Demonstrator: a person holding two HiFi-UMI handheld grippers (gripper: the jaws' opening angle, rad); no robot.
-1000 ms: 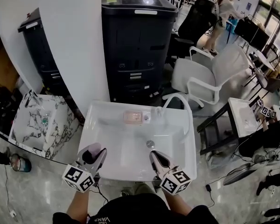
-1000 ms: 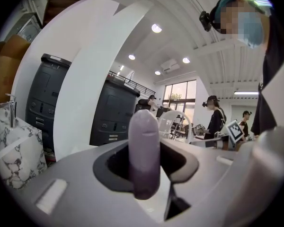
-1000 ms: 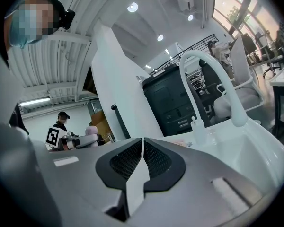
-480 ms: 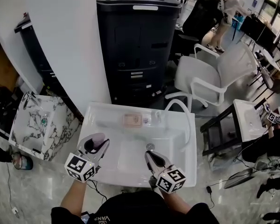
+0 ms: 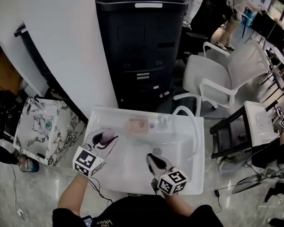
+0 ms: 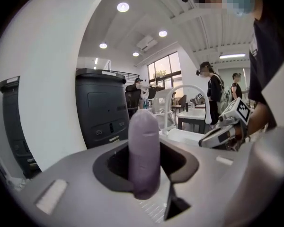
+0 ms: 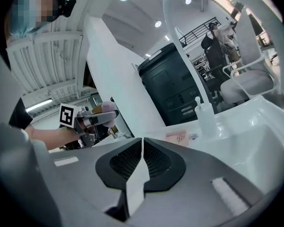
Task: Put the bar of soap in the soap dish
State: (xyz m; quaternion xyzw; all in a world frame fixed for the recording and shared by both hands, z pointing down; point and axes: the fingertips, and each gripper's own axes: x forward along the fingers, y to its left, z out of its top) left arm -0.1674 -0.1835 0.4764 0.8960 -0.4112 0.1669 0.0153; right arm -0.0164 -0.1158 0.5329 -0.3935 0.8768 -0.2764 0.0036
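Observation:
A pale purple bar of soap (image 6: 143, 150) stands on end between the jaws of my left gripper (image 6: 145, 176), which is shut on it. In the head view that gripper (image 5: 104, 139) hovers over the left rim of the white sink (image 5: 187, 183), with the soap (image 5: 107, 137) at its tip. The peach soap dish (image 5: 137, 125) lies on the sink's back ledge, apart from the soap and to its right. My right gripper (image 5: 152, 159) hangs over the basin near the drain, shut and empty. Its view shows the dish (image 7: 176, 137) ahead.
A curved white faucet (image 5: 191, 122) arches over the sink's right side, with a small clear pump bottle (image 7: 203, 115) beside the dish. A black cabinet (image 5: 137, 46) stands behind the sink, a marbled basin (image 5: 42, 126) to the left, a white chair (image 5: 227, 79) to the right.
My left gripper has carried the soap forward along the sink's left rim, closer to the back ledge, rolling a little. The right gripper has sunk slightly into the basin.

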